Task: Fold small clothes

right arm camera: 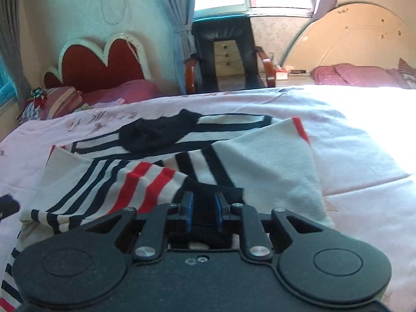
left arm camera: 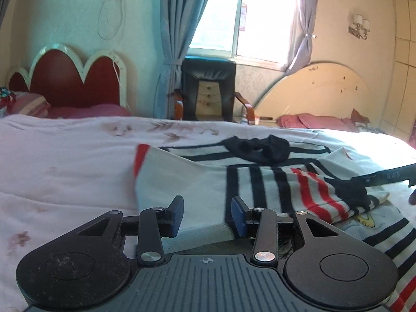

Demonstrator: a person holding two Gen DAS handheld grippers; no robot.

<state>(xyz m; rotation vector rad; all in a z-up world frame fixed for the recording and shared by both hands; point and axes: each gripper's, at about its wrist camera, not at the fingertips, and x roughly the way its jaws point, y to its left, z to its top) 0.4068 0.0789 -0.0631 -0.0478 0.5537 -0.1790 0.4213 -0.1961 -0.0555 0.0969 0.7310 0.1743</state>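
A small striped sweater (left arm camera: pixel 260 184), white with navy and red stripes and a dark collar (left arm camera: pixel 257 148), lies spread on the pink bedspread (left arm camera: pixel 65 161). My left gripper (left arm camera: pixel 207 214) is open, its blue pads on either side of the sweater's white hem edge. My right gripper (right arm camera: pixel 203 212) is shut on the dark cuff (right arm camera: pixel 208 195) of a folded-over striped sleeve (right arm camera: pixel 135 184). The sweater (right arm camera: pixel 270 166) fills the middle of the right wrist view. The right gripper's finger (left arm camera: pixel 382 176) shows at the right of the left wrist view.
A black armchair (left arm camera: pixel 208 91) stands beyond the bed under the window. A red scalloped headboard (left arm camera: pixel 70 78) is far left and a cream headboard (left arm camera: pixel 319 88) far right, with pink pillows (left arm camera: pixel 312 122) below it.
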